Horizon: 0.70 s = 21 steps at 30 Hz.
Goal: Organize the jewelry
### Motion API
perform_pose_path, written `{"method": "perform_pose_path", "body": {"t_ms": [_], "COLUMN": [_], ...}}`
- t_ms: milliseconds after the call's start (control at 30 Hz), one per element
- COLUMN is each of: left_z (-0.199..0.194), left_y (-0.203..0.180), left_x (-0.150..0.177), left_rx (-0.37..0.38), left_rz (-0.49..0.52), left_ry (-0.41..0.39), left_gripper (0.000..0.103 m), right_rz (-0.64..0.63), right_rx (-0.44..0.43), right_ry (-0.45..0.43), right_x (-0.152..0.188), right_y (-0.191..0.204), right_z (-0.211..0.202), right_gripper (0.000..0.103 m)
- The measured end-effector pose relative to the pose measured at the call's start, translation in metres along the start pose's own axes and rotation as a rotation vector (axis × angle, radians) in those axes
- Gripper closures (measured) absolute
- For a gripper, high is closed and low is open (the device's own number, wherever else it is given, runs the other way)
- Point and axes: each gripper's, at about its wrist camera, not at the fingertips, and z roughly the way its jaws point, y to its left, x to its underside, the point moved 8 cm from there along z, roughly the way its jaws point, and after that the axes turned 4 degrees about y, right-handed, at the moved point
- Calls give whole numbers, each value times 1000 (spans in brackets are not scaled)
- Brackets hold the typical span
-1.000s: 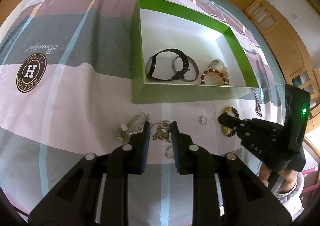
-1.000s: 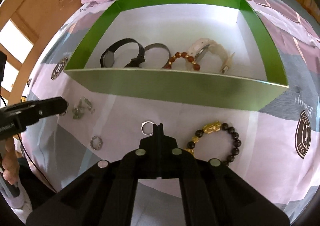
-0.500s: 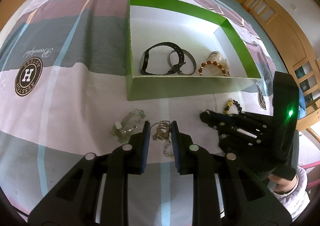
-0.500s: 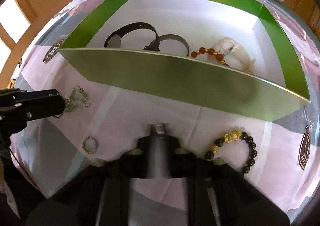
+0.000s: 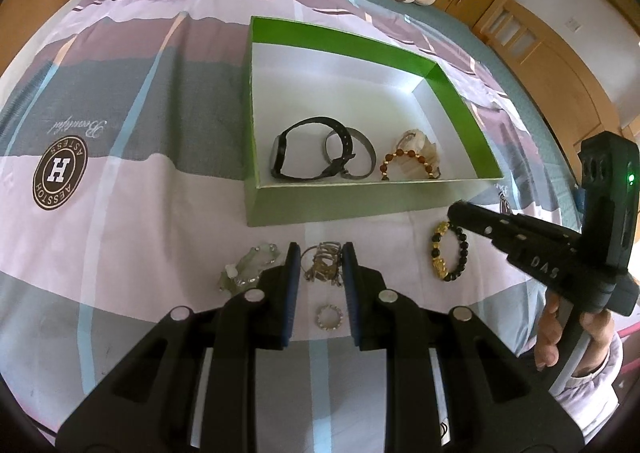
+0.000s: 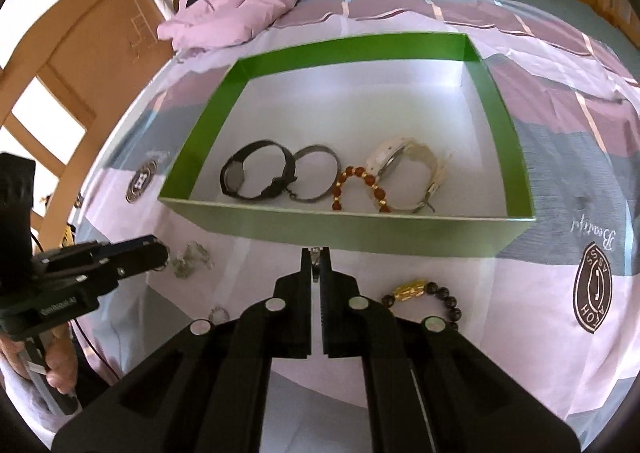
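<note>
The right gripper (image 6: 316, 253) has lifted, jaws nipped on the ring (image 6: 315, 257) at frame centre; carry it level over the box (image 6: 360, 225) wall, while the left gripper (image 5: 318, 253) waits half open

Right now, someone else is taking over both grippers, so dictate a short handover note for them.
Right gripper: jaws shut on the small silver ring, lifted just in front of the green box.
Left gripper: jaws open, empty, astride the tangled metal jewelry piece on the bedsheet.
Done: black watch, grey bangle, amber bead bracelet and white watch lie in the box.
Left: drop the ring in, then the tangled piece, clear crystal bracelet, beaded ring and black-and-gold bead bracelet.
</note>
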Motion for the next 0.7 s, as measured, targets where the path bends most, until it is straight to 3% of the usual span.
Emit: {"method": "perform_pose_path", "body": {"t_ms": [133,300,467,600,700], "left_z": [-8,-14,16,25,19], "left_y": [-9,-22,-16,-6,-3], "left_x": [-16,-67,-91,-88,-89], "left_rx": [3,-34,-36,-44,-37], "left_rz": [14,51,24,3,-11], "left_ry": [-39,-115,-66,-47,-62], "left_gripper": [82,82,82,72,67], "right_rz": [2,16,83,124,129], "right_rx": [-13,-6,-2,-10,-44], "right_ry": [-49,-89,-59,-36,-68], "right_x": [-15,-48,-63,-62,-63], "right_y": [1,-3,-24,-31,-27], "right_z": [-17,-16,8,13,0], "right_gripper": [100,100,100,76,71]}}
